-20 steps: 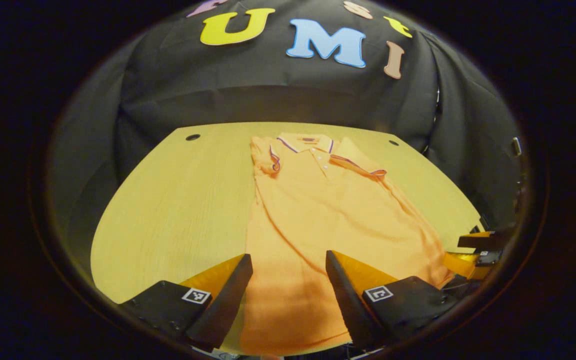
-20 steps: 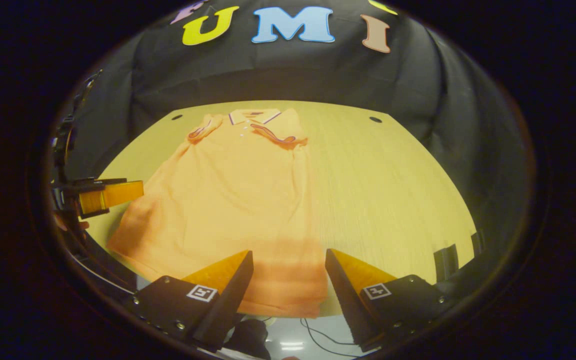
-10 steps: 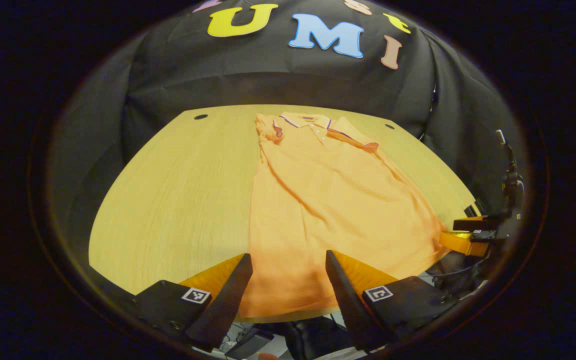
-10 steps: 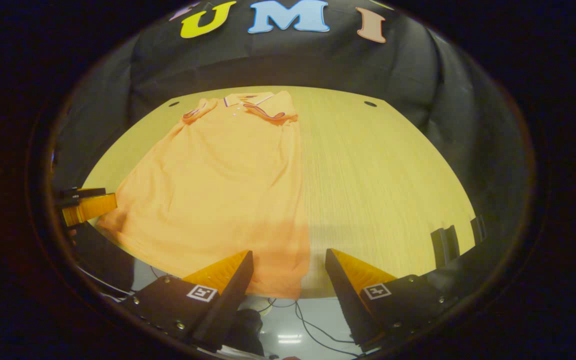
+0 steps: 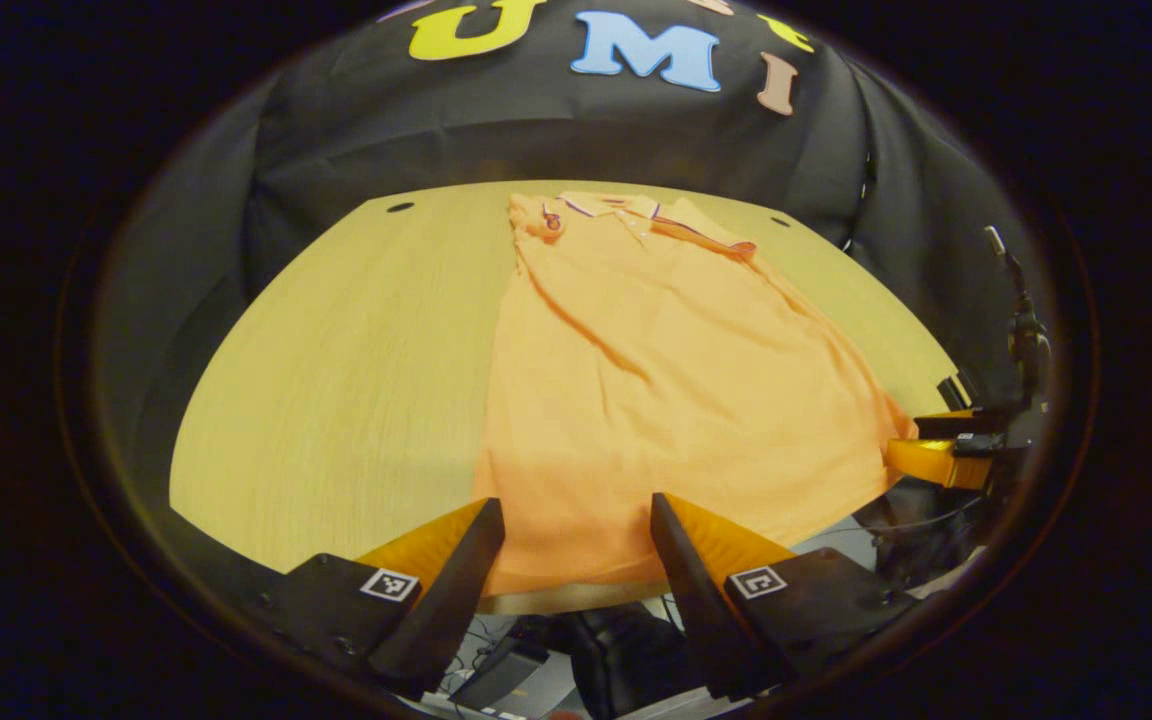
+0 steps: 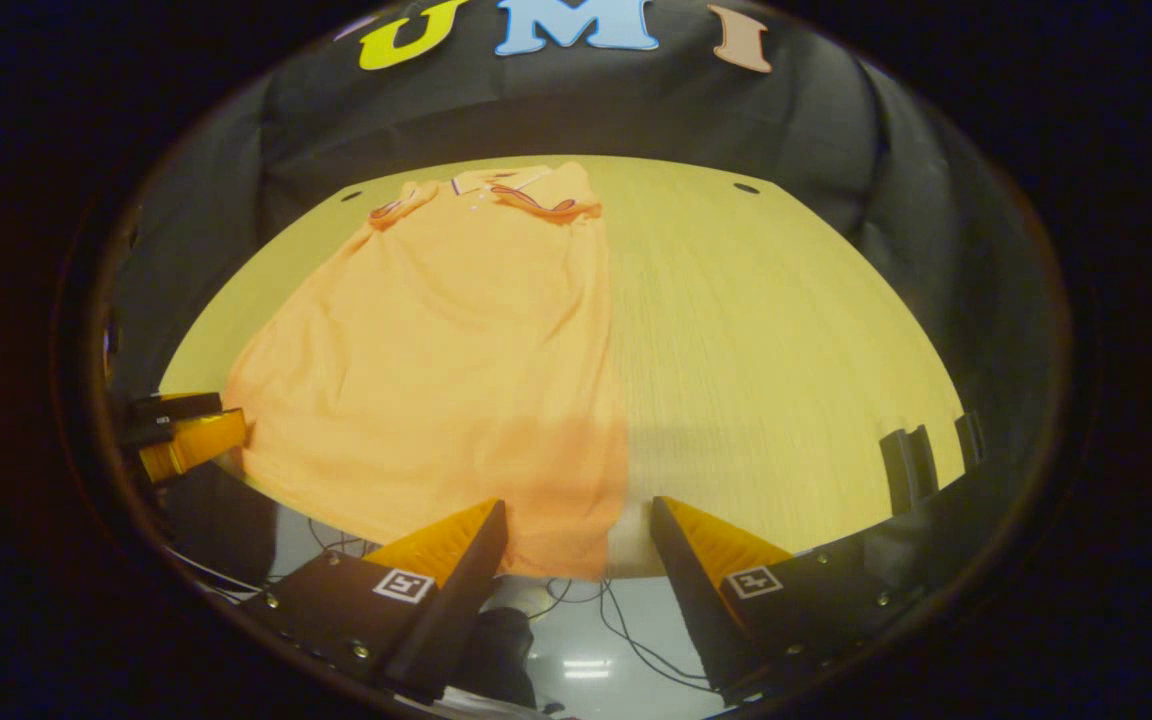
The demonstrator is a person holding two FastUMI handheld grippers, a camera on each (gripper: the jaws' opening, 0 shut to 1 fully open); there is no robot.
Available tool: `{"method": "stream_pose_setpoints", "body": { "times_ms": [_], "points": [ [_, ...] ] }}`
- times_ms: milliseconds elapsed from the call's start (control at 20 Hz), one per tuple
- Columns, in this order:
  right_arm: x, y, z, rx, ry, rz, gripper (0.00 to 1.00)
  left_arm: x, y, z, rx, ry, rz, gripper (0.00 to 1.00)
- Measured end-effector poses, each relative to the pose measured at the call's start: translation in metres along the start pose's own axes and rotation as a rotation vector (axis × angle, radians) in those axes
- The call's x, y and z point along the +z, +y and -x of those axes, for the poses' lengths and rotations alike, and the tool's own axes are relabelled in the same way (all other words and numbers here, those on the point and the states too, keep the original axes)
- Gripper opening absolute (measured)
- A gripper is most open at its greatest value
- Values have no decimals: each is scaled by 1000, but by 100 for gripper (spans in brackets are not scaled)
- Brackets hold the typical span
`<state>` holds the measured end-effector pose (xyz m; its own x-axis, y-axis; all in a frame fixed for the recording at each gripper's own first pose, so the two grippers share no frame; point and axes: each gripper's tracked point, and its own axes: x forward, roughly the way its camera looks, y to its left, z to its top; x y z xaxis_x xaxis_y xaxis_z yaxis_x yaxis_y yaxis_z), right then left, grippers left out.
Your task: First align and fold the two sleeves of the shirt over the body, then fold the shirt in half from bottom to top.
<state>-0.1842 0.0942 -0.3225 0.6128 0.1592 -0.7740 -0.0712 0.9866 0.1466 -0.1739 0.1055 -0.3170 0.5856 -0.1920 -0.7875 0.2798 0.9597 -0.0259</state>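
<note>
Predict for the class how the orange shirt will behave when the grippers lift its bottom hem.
The orange shirt shows soft wrinkles, so it will probably sag between grip points. It lies thin and flat on the table, so likely light, and may drag rather than slide freely.

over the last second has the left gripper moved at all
Yes. In the left gripper view the left gripper has pulled back toward the near edge of the table; the polo shirt's hem, earlier beneath it, now lies between its fingertips.

Recording booth, enclosed by black cloth wall, wooden table with grommet holes, cables seen beneath
</note>
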Motion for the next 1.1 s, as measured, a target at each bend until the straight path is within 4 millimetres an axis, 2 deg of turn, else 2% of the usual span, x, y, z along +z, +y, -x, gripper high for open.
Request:
{"method": "stream_pose_setpoints", "body": {
  "times_ms": [100, 150, 300, 350, 400, 450, 500, 550, 600, 650, 850, 1000, 1050, 1100],
  "points": [
    [0, 4, -1, 13, 2, 2, 90, -2, 1, -1, 14, 0, -22, 97],
    [0, 5, 0, 14, 3, -3, 77, -2, 3, -1, 24, 0, -34, 82],
    [2, 7, -2, 17, 9, -23, 48, -1, 5, -2, 28, 2, -44, 53],
    [1, 8, -3, 22, 8, -31, 29, -1, 4, -3, 32, -1, -31, 53],
    [2, 9, -3, 19, 11, -44, 25, 0, 4, -4, 36, -5, -4, 34],
    [1, 9, -3, 20, 13, -40, 16, 1, 2, -3, 36, -2, -1, 15],
    [2, 10, -3, 19, 10, -33, 16, 0, 2, -2, 42, -7, -2, 15],
    [1, 11, -2, 23, 11, -13, 16, 1, 0, -4, 43, -6, 10, 7],
    [6, 8, -4, -10, -5, -35, 16, 0, -5, -3, 33, -9, 17, 7],
    [0, 9, -3, -5, 2, -24, 0, -1, -5, -1, 42, -9, 24, 6],
    [11, 13, 5, -6, -34, 13, 0, 6, -8, 1, 49, -18, 45, 6],
    [32, 13, 16, 6, -91, 25, 0, 27, -13, 9, 50, -67, 37, 6],
    [41, 12, 20, 13, -113, 25, 4, 34, -14, 12, 54, -83, 36, 7],
    [51, 14, 23, 25, -133, 19, 0, 41, -16, 15, 56, -97, 38, 7]
  ]
}}
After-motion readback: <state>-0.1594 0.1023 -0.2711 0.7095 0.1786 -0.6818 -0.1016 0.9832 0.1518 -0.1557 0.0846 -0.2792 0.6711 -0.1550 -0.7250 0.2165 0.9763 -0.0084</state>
